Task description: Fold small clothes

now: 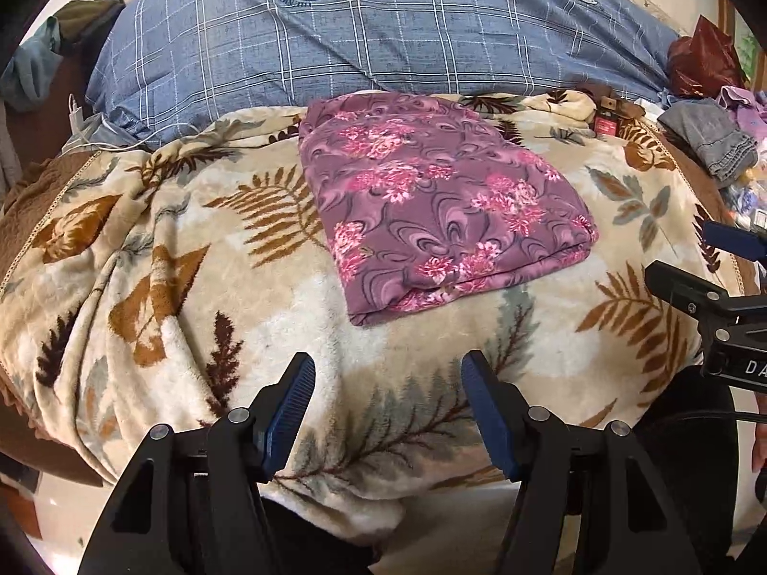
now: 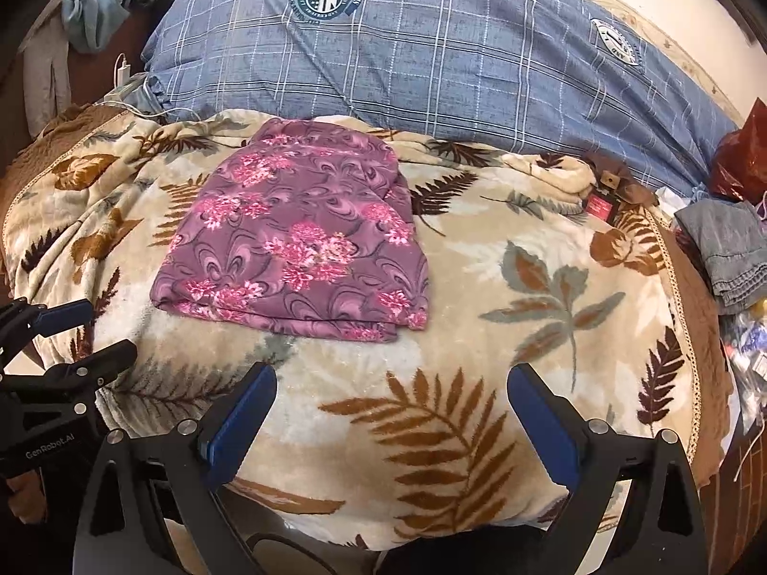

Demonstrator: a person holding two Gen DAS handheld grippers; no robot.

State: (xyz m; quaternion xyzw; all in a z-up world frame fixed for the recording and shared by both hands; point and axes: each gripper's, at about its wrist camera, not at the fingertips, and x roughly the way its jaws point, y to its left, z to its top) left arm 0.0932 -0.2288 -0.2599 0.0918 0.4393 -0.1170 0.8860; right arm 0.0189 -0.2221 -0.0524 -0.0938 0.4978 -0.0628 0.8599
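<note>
A folded purple floral garment (image 1: 431, 201) lies flat on the leaf-patterned blanket (image 1: 191, 287) covering the bed, in front of a blue plaid pillow (image 1: 383, 38). The left hand-held gripper (image 1: 388, 407) hovers nearer the bed's edge, apart from the garment, its blue pads spread wide with nothing between them. The right hand-held gripper (image 2: 390, 412) sits likewise short of the garment, which lies ahead and to its left; its jaws gape wide and empty.

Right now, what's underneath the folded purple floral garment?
The folded purple floral garment lies on a cream leaf-print blanket, which shows all round it. Whatever sits under the blanket, or between the garment's layers, is covered.
</note>
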